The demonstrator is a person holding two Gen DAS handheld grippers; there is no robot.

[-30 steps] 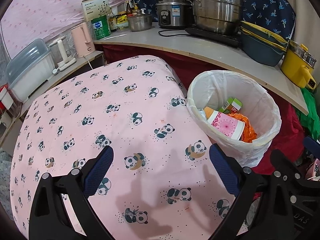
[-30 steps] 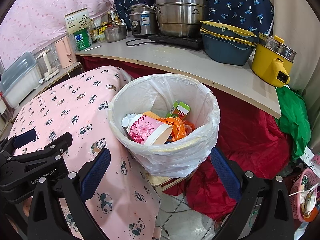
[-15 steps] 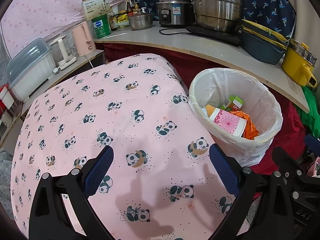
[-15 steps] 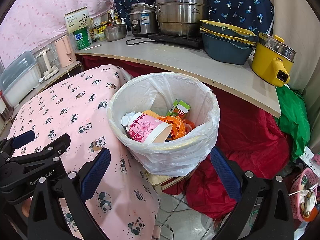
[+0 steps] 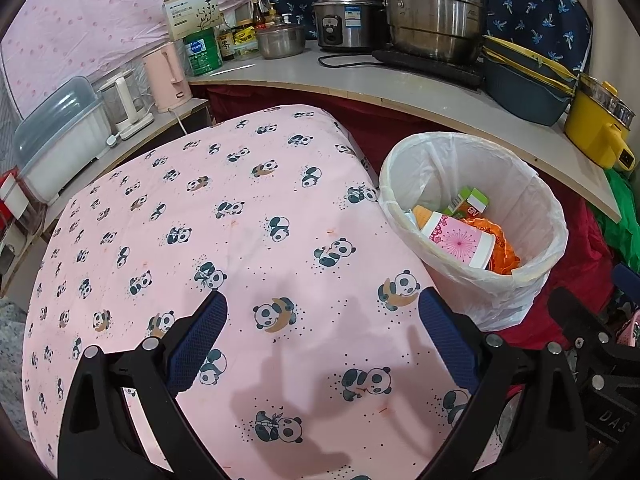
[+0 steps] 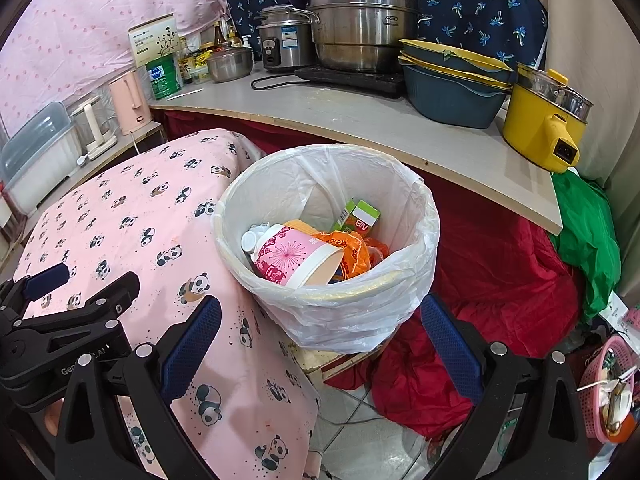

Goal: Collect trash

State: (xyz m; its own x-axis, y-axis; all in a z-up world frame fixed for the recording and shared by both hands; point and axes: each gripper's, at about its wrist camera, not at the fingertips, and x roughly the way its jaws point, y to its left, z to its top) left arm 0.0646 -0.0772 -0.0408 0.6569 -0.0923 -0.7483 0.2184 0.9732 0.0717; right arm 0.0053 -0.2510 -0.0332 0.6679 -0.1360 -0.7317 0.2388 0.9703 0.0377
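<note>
I am looking at a cramped home kitchen: a curved counter is carrying a steel stockpot, a rice cooker left of it, and a yellow electric pot at its right end.

Each tool: black plastic frame w/ silver screws, blue textured pads, white lettering.
</note>
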